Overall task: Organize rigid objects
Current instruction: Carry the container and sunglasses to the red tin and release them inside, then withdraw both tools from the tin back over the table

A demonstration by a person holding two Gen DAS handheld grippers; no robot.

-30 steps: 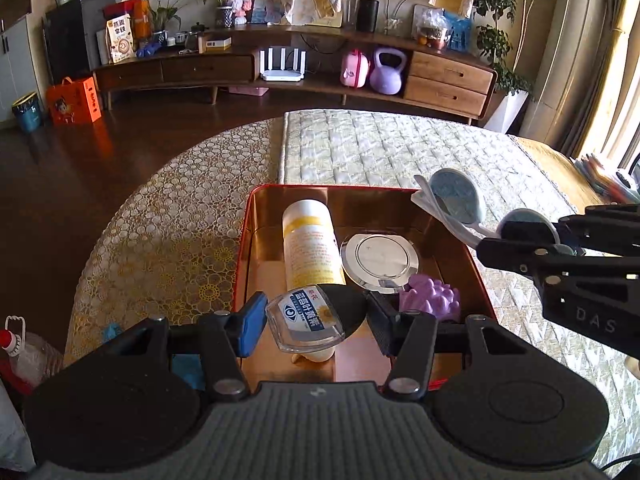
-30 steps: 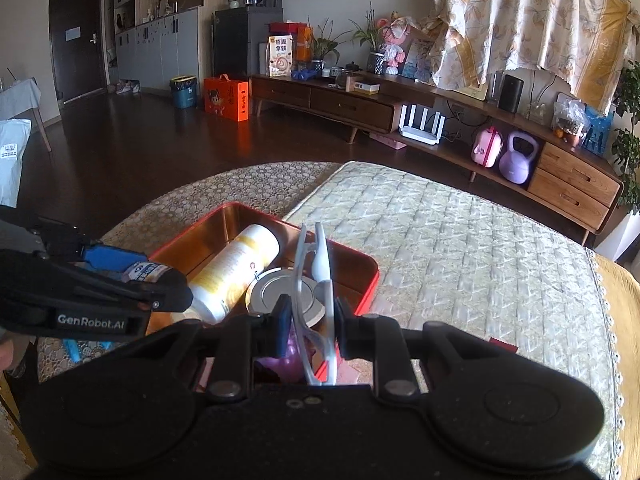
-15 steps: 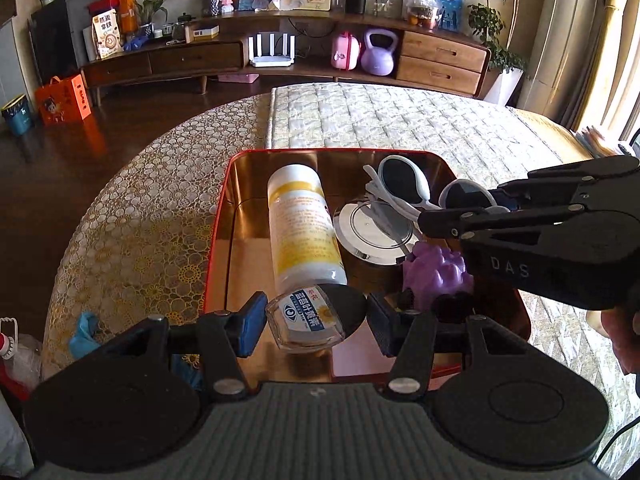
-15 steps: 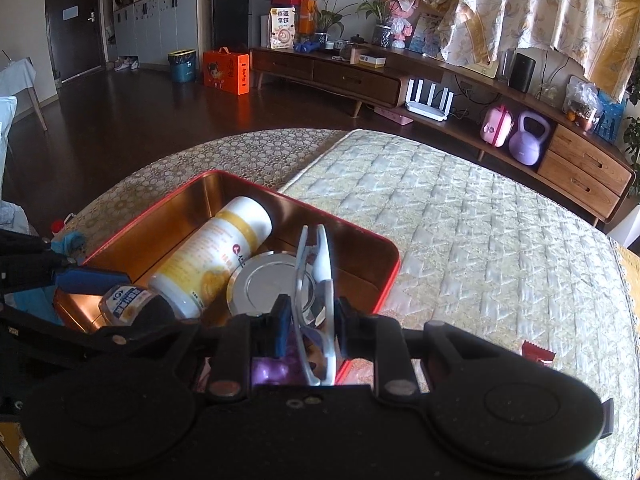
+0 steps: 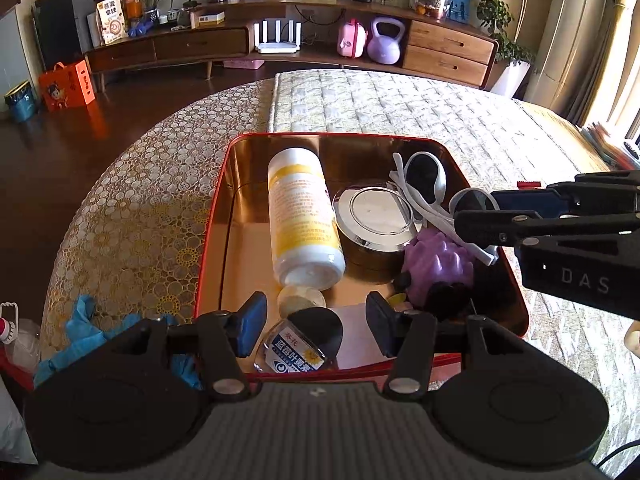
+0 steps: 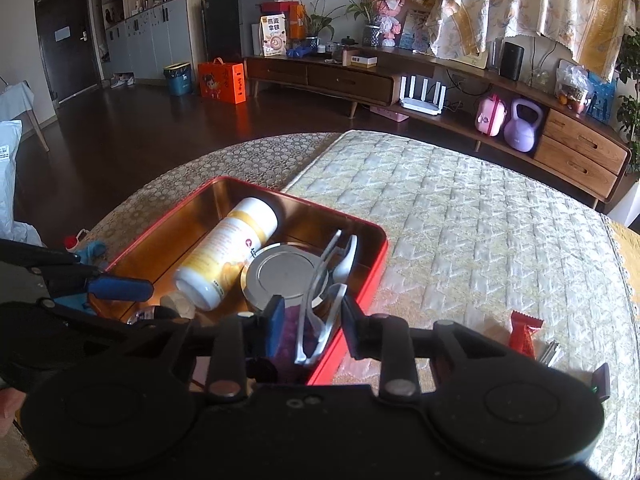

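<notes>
An open red tin (image 5: 216, 216) holds a white-and-yellow bottle (image 5: 300, 208) on its side, a round silver tin (image 5: 376, 216) and a purple toy (image 5: 436, 264). White sunglasses (image 6: 320, 316) lie across the silver tin and the toy. My right gripper (image 6: 312, 320) straddles their near end with its jaws opening, and gaps show on both sides. A small clear bottle with a black cap (image 5: 300, 348) sits low by the tin's near wall. My left gripper (image 5: 314, 320) hangs over it, and a gap shows between the cap and the right pad.
The tin sits on a round table where a gold lace cloth meets a quilted mat (image 6: 480, 240). A red snack wrapper (image 6: 524, 336) lies on the mat to the right. Blue gloves (image 5: 80, 320) and a red-capped bottle (image 5: 12, 340) sit at the table's left edge.
The right gripper came down into the tin and its jaws parted, letting go of the sunglasses. The small bottle has dropped lower between the left fingers.
</notes>
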